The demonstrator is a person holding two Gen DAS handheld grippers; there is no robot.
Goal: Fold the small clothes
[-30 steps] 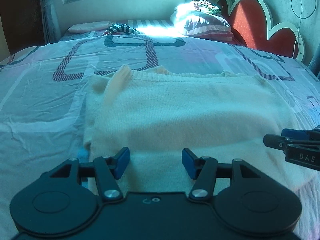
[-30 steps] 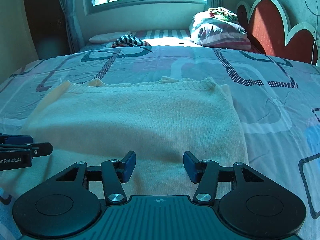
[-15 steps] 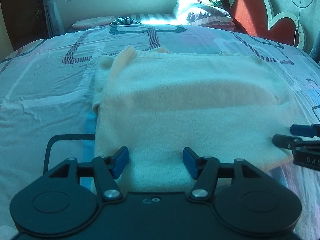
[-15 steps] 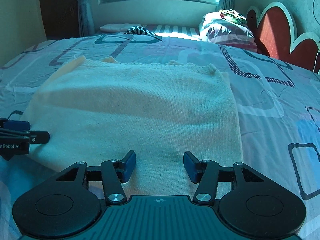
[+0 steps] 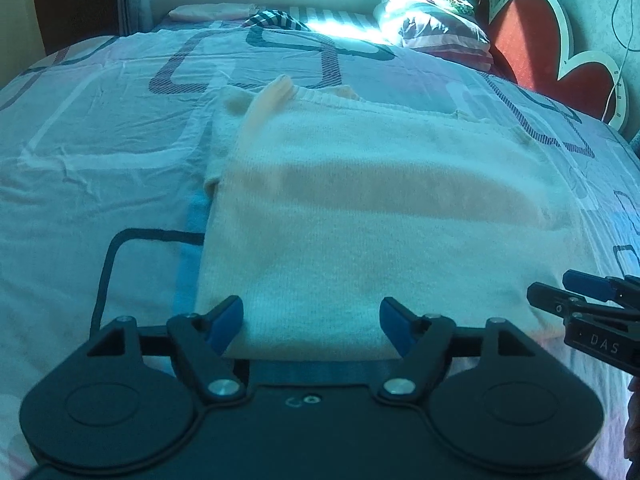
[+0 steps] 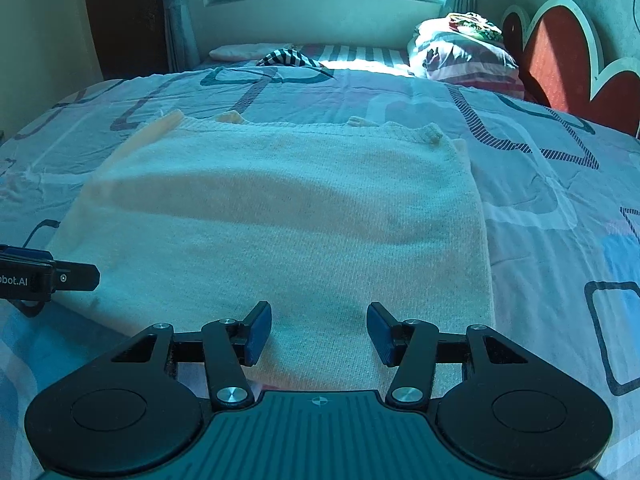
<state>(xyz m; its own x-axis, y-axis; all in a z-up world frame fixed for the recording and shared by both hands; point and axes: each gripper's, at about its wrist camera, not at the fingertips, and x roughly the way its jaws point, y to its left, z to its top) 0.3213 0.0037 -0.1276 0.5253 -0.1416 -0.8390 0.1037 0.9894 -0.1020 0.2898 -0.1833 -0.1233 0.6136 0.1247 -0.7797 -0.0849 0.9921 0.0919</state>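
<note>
A cream knitted sweater (image 5: 376, 216) lies flat on the bed, folded into a rectangle with its near edge toward me; it also shows in the right wrist view (image 6: 288, 220). My left gripper (image 5: 311, 322) is open and empty, its blue pads straddling the sweater's near left edge. My right gripper (image 6: 319, 334) is open and empty over the near right edge. The right gripper shows at the right of the left wrist view (image 5: 592, 308). The left gripper shows at the left of the right wrist view (image 6: 48, 276).
The bed sheet (image 5: 88, 168) is pale with dark square outlines. A striped pillow pile (image 6: 464, 56) and a striped garment (image 6: 288, 58) lie at the far end under the window. A red flower-shaped headboard (image 6: 560, 48) stands on the right.
Both grippers have pulled back toward me and risen a little, so the sweater's near edge now sits between the pads. Both stay open.
</note>
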